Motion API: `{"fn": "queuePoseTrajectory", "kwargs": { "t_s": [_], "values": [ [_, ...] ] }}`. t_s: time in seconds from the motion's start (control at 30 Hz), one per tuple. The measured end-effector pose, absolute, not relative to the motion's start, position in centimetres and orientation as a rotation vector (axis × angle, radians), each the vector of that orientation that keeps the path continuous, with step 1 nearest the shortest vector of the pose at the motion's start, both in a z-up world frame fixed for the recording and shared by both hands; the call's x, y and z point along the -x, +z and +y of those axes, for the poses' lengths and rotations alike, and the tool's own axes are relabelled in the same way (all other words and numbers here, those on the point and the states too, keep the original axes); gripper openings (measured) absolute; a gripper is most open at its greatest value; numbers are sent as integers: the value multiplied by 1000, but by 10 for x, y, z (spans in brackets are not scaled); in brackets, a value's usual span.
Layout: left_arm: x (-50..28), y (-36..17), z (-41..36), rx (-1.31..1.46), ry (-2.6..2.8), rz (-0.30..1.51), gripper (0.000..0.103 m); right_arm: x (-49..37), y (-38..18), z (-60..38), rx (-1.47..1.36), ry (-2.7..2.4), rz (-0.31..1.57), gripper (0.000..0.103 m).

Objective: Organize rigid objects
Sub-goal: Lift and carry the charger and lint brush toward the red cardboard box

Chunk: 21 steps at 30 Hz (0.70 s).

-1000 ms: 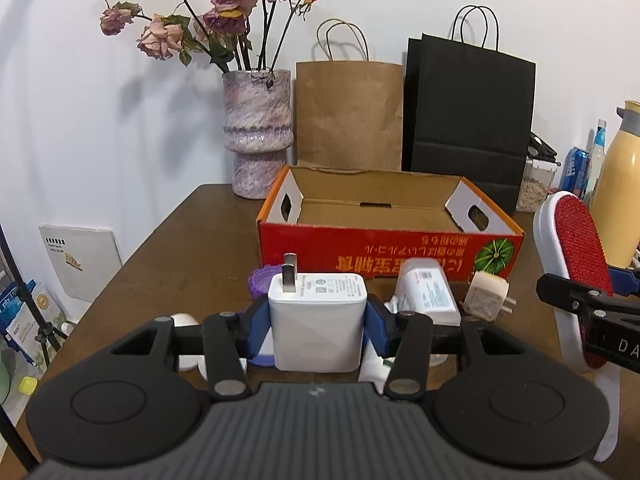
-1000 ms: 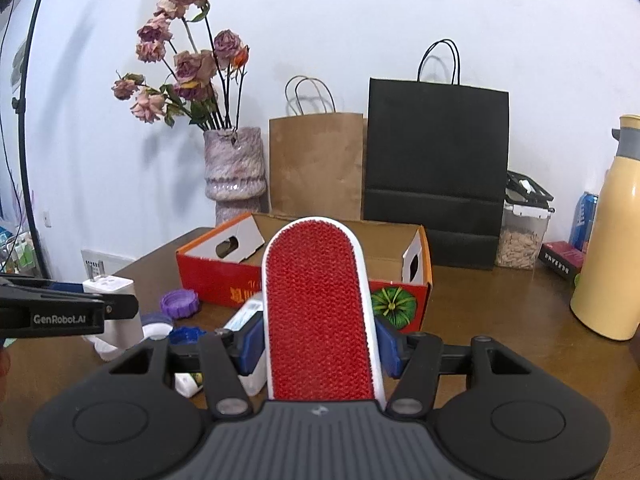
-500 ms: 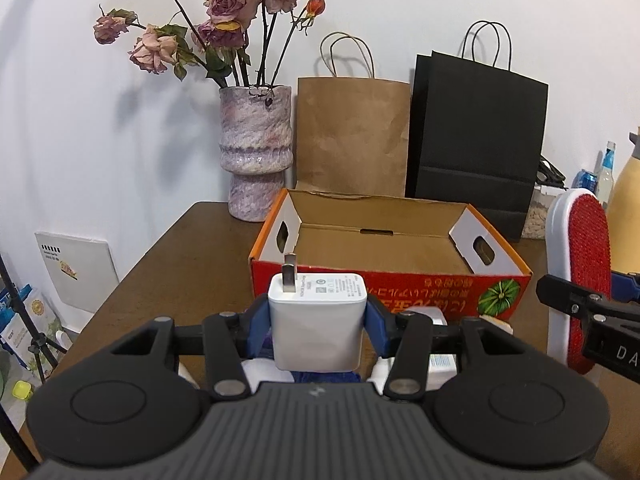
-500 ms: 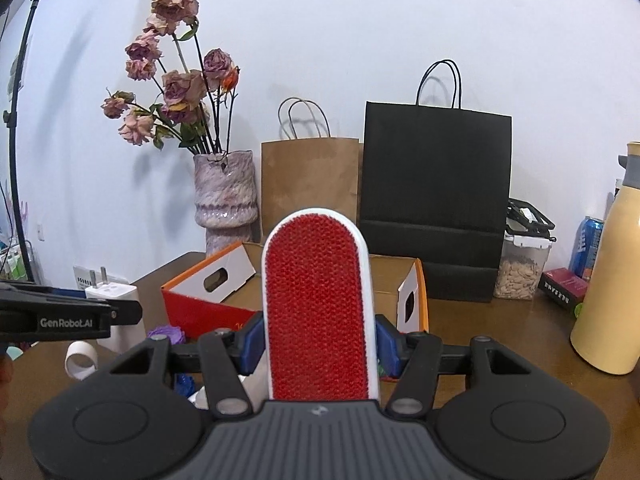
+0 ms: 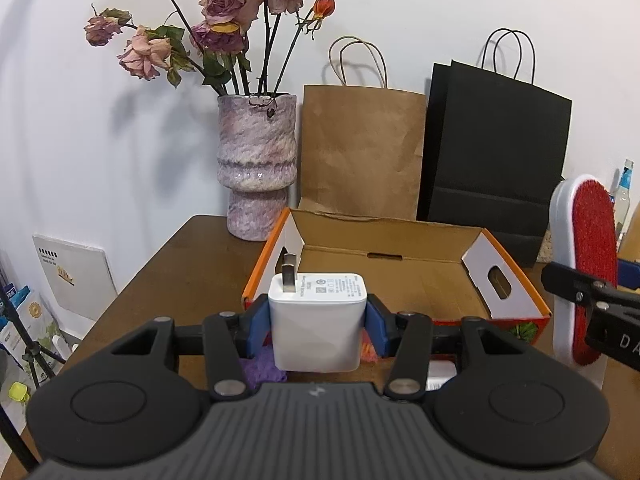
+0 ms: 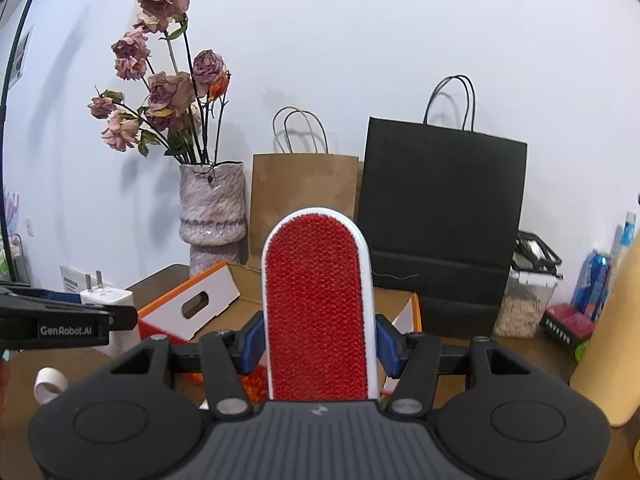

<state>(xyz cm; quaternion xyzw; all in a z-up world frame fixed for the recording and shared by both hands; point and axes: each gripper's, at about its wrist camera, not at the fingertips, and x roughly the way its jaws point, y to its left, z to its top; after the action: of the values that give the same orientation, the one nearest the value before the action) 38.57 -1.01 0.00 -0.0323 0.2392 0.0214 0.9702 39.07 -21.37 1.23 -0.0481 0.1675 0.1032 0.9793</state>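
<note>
Glossy boxy charger (image 5: 318, 326), bristly oblong lint brush (image 6: 318, 312)

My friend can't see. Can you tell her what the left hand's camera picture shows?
The left gripper holds a white plug charger in front of an open orange cardboard box on a brown table. Behind stand a vase of dried roses and two paper bags; a red lint brush shows at right.

Each gripper is showing a ribbed dark-grey body, two round black discs and black linkage arms with silver pivot screws. The left gripper (image 5: 318, 326) and right gripper (image 6: 320, 338) are wearing blue pads (image 5: 256, 330); white lettering is showing along each one's side.
</note>
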Motion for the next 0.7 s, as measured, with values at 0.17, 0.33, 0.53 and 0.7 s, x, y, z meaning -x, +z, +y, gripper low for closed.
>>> {"fn": "queuePoseTrajectory", "kwargs": {
  "t_s": [0.17, 0.33, 0.53, 0.7],
  "values": [
    [-406, 3, -13, 61, 53, 485, 51, -414, 21, -203, 151, 211, 337, 55],
    [-428, 6, -15, 55, 68, 488, 51, -439, 29, -191, 198, 218, 339, 55],
    [-458, 10, -14, 57, 96, 488, 51, -471, 36, -182, 237, 226, 337, 55],
    [-480, 10, -13, 62, 118, 484, 51, -495, 37, -174, 255, 249, 331, 55]
  ]
}}
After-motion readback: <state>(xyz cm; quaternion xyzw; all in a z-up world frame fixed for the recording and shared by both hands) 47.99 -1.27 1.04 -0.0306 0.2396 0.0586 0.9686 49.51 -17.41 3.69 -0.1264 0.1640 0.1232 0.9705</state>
